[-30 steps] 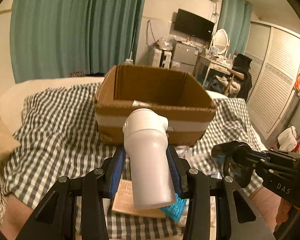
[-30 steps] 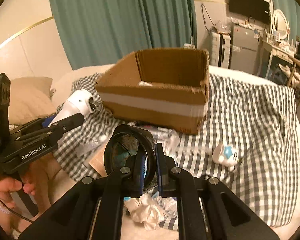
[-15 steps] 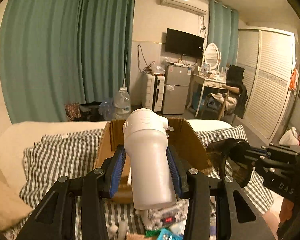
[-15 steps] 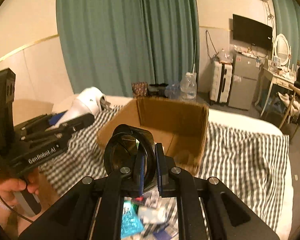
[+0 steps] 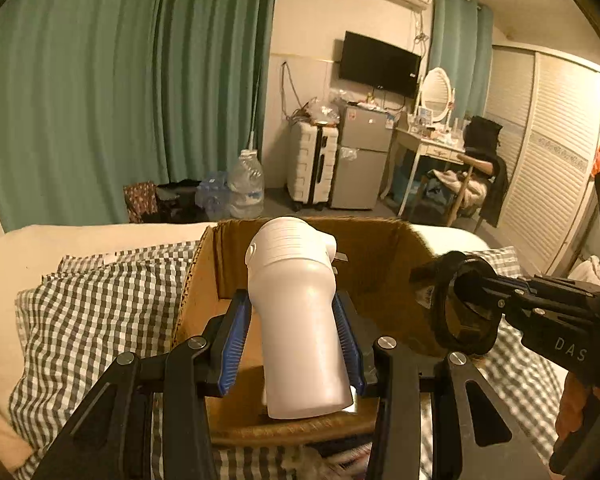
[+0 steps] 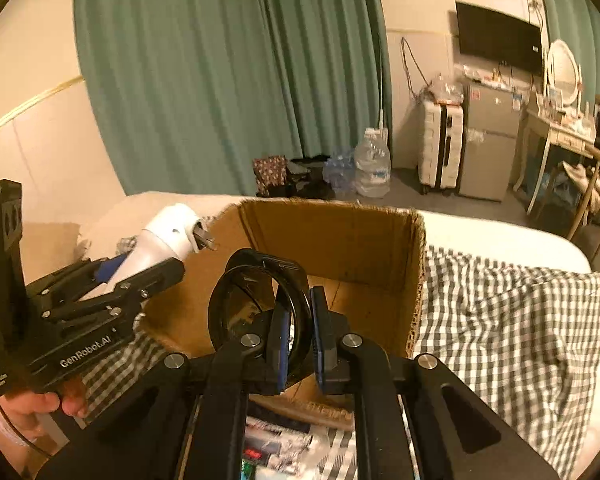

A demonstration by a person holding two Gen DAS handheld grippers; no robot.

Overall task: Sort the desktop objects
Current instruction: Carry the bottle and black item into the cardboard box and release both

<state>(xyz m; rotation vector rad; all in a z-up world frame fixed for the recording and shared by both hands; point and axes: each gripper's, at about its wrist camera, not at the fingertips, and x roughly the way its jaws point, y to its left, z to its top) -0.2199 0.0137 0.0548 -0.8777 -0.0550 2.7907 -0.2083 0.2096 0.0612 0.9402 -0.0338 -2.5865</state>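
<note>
The left gripper [image 5: 294,344] pinches a smooth white bottle [image 5: 298,320] with a ribbed cap, its long axis running forward along the fingers, cap end pointing away over the open cardboard box [image 5: 380,256]. The right gripper [image 6: 299,332] clamps the rim of a dark round lens [image 6: 256,304], held on edge above the box. A second ago both sat lower, short of the box; now they hang over its opening.

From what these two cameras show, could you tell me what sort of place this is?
Most likely a bedroom or studio flat: the cardboard box sits on a bed with a checked blanket, and a vanity mirror and wall television stand behind.
</note>
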